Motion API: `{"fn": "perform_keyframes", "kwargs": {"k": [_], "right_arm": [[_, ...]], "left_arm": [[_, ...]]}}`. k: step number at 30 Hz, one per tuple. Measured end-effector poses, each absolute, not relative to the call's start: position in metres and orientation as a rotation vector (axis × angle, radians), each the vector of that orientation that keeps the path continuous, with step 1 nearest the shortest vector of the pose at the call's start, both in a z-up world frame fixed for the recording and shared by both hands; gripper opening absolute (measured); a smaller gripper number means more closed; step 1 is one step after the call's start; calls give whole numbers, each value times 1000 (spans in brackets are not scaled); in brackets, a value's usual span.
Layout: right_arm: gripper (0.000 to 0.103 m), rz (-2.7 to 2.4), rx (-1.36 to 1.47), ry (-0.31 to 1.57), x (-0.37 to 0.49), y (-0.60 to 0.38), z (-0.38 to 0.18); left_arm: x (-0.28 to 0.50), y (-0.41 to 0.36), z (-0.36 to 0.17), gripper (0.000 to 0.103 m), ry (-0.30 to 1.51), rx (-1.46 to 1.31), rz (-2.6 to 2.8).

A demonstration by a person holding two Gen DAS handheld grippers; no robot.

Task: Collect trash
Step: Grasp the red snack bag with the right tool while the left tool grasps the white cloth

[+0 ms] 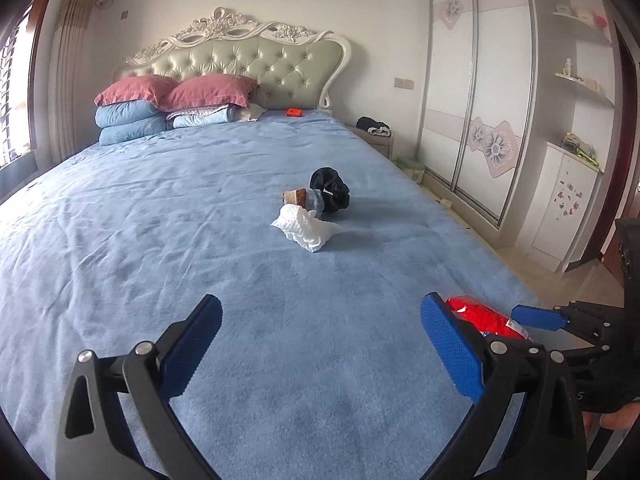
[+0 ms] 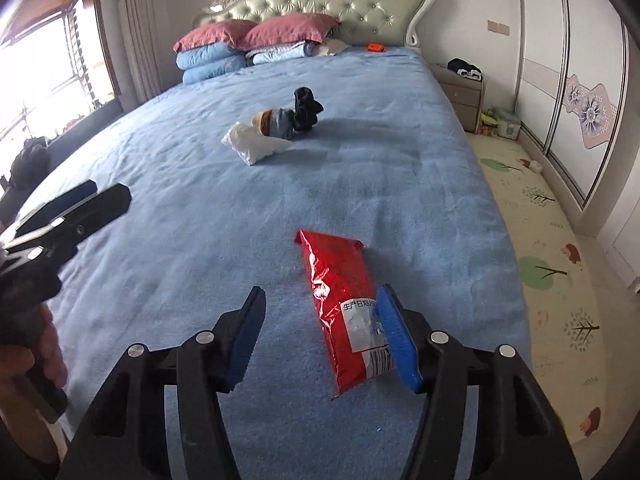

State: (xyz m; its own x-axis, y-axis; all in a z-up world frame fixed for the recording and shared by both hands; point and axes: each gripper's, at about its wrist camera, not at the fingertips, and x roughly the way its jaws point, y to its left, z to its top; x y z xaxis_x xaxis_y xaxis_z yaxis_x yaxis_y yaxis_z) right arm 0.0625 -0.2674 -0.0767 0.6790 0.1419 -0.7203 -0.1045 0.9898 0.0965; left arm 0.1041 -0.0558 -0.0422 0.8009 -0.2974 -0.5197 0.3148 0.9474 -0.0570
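Note:
A red foil snack wrapper lies on the blue bedspread near the bed's foot. My right gripper is open around the wrapper's near end, its right finger against the wrapper's edge. The wrapper also shows in the left wrist view, partly hidden behind my left finger. My left gripper is open and empty over bare bedspread. A crumpled white tissue lies mid-bed, with a rolled grey-brown sock and a black sock bundle just behind it. These also show in the right wrist view: tissue, socks.
Pillows and folded quilts are stacked at the headboard. A small orange object lies near them. A nightstand with dark clothes stands right of the bed, a wardrobe beyond it. A patterned play mat covers the floor.

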Motion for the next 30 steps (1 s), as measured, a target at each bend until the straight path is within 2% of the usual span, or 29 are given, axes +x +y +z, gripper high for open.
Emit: {"fn": "perform_keyframes", "kwargs": {"k": [1,3,5,15,22,27,29,30], "right_arm": [[56,129,40,822,65,-268,-79],[34,120,46,847,69,-270,-83],[31,113,45,836,69,-271,-82],[30,199,162,693,72,-279,-51],[31,244,196,674,94,-278,-42],[31,266,196,657,105,-275,-37],[31,275,198,655,107,-276,-37],[31,275,198,654,106,-276,-38]], "left_arm": [[106,-56,-42,99,554,29,-329],[111,-57,-43,99,559,27,-326],[117,-59,-43,99,567,26,-325],[159,-72,-44,99,613,-23,-311],[231,-84,-56,99,737,-35,-247],[267,-96,-68,90,765,34,-212],[280,-99,-72,84,781,46,-198],[286,-100,-74,77,793,45,-193]]}}
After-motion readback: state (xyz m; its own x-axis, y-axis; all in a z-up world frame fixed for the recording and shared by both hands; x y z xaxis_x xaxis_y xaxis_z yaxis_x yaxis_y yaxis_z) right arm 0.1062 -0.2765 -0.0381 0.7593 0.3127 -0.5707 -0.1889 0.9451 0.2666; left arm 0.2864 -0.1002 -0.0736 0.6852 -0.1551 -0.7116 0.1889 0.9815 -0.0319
